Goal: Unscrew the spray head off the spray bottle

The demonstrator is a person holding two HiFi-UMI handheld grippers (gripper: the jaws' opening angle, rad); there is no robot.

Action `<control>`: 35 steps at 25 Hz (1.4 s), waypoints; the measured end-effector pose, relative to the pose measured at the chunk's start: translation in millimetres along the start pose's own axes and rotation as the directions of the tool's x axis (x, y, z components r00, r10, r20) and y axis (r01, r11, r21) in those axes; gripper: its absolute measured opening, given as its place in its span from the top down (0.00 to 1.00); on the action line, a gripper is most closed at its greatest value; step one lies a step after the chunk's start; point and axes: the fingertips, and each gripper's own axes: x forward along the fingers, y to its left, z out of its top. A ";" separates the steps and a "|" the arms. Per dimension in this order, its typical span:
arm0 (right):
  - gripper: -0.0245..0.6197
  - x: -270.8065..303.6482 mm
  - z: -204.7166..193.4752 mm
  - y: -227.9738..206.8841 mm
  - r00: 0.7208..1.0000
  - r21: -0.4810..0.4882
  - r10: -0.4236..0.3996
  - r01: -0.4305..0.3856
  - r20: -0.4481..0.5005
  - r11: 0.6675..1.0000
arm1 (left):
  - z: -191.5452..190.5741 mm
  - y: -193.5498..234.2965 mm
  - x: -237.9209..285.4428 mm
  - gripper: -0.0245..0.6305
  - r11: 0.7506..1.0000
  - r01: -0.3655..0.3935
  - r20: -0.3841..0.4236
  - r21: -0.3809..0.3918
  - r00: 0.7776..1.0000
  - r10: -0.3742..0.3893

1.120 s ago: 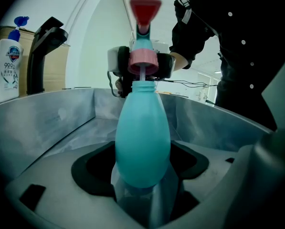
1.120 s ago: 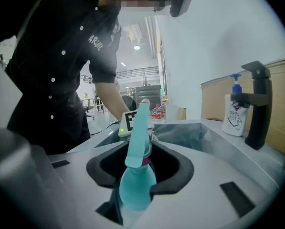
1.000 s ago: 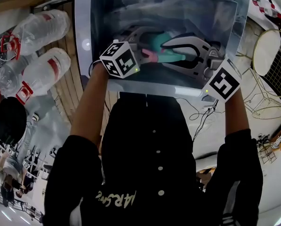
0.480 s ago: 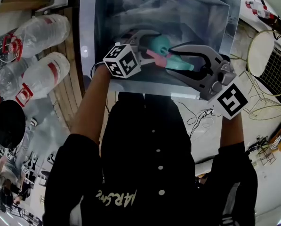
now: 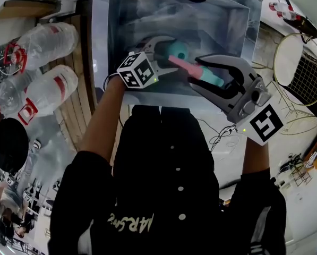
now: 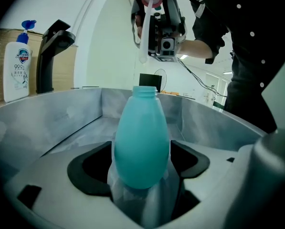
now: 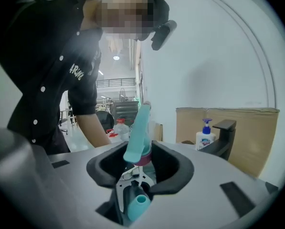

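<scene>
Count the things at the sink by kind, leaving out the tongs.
Bottles: 2 (teal bottle, soap bottle)
Spray head: 1
Tap: 1
Total: 4

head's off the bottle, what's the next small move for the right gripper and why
Probably carry the spray head sideways and set it down in the sink. The bottle sits open-necked in the left gripper, and the tube hangs clear above it from the right gripper.
</scene>
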 end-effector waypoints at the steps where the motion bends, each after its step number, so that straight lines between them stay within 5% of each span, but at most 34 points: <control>1: 0.71 -0.1 4.1 0.1 1.000 -0.004 -0.005 0.005 0.000 1.000 | 1.5 0.6 -1.0 0.38 1.000 0.000 0.000 -0.001 1.000 0.000; 11: 0.71 -11.3 32.1 1.4 0.997 -0.026 -0.078 0.078 0.015 0.997 | 25.0 3.0 -30.6 0.37 0.996 -0.094 0.020 0.009 0.995 0.093; 18: 0.71 -30.5 65.4 7.6 0.970 0.029 -0.222 0.220 0.096 0.975 | 71.2 -17.6 -88.3 0.37 0.971 -0.233 0.134 -0.046 0.962 0.237; 20: 0.71 -34.3 77.7 6.6 0.957 0.024 -0.267 0.266 0.113 0.964 | 85.7 -21.1 -104.4 0.45 0.961 -0.277 0.148 -0.027 0.949 0.277; 24: 0.71 -43.5 95.6 9.2 0.929 0.022 -0.351 0.351 0.120 0.936 | 123.0 -19.9 -149.0 0.75 0.916 -0.391 0.206 -0.086 0.893 0.400; 28: 0.71 -54.4 109.1 14.4 0.897 0.027 -0.418 0.419 0.141 0.908 | 162.1 -17.7 -202.1 0.91 0.835 -0.542 0.204 -0.100 0.810 0.550; 31: 0.71 -63.5 120.7 18.2 0.872 0.035 -0.463 0.464 0.159 0.885 | 197.0 -22.4 -236.3 0.92 0.788 -0.603 0.267 -0.123 0.745 0.612; 35: 0.71 -80.0 135.3 23.6 0.835 0.041 -0.521 0.523 0.175 0.852 | 222.8 -27.7 -265.5 0.93 0.729 -0.634 0.286 -0.259 0.671 0.684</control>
